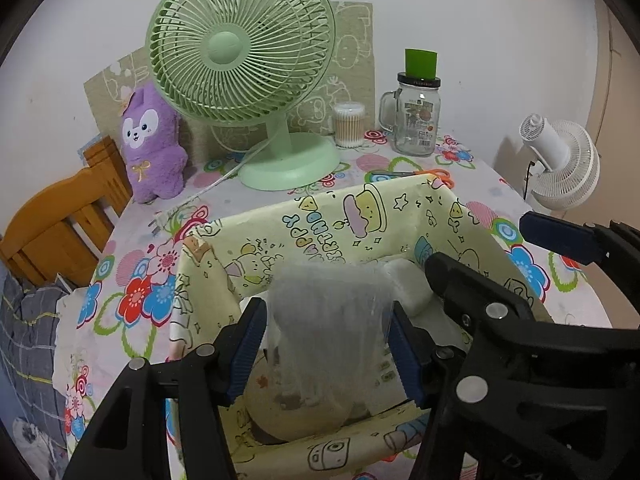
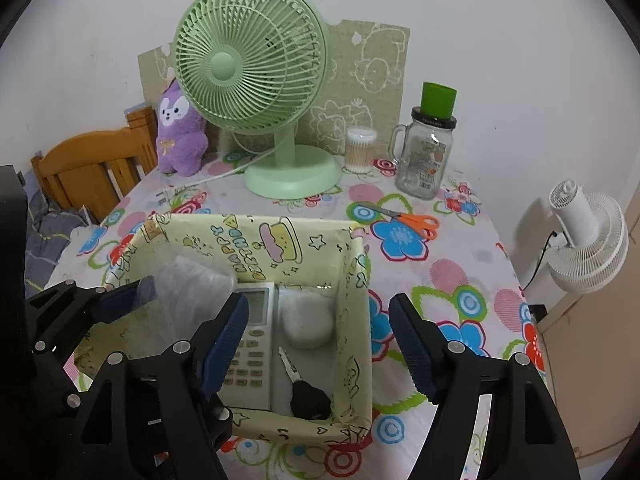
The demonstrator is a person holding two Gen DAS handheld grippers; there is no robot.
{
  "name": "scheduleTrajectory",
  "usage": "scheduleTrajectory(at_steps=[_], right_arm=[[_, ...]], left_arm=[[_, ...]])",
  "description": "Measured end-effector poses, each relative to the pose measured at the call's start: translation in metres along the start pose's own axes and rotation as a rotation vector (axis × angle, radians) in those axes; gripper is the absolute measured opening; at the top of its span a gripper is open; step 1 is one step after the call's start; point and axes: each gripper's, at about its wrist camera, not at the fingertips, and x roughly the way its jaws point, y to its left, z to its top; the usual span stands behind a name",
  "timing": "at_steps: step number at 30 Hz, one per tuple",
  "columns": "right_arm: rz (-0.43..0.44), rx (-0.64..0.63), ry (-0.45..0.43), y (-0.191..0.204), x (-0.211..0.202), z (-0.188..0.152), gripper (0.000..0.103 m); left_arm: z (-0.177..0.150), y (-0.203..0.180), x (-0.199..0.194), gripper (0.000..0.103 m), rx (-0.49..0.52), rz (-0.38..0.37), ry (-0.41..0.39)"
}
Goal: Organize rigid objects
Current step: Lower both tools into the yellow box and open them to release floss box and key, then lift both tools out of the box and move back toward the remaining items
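Left gripper [image 1: 326,344]: clamped on clear plastic bag [image 1: 332,304] above box [image 1: 320,216]; thin film could slip. Right gripper [image 2: 316,344]: fingers apart, empty, might snag box wall.

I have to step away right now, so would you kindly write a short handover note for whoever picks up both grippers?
Left gripper: over the box, a clear plastic bag between its pads; whether they press it I cannot tell.
Right gripper: open, nothing between its fingers, hovering over the box's right side.
Patterned box on the table: already holds a white remote, a black-headed key and a white rounded case.
Outside the box: orange scissors, glass jar, cotton swab tub.
Left to do: get the bag settled in the box, then probably the scissors.
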Motion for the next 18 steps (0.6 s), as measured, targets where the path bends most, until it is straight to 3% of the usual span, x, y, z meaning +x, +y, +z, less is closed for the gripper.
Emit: scheduleTrajectory(at_steps=[7,18], right_arm=[[0.015,0.039,0.031,-0.008,0.006,-0.005,0.076],[0.020,0.060,0.027,-0.008,-0.017,-0.015,0.076]], left_arm=[[-0.001,-0.003,0.004,0.084,-0.007,-0.004,0.006],[-0.009,-0.008,-0.025,0.093,0.034,0.026,-0.044]])
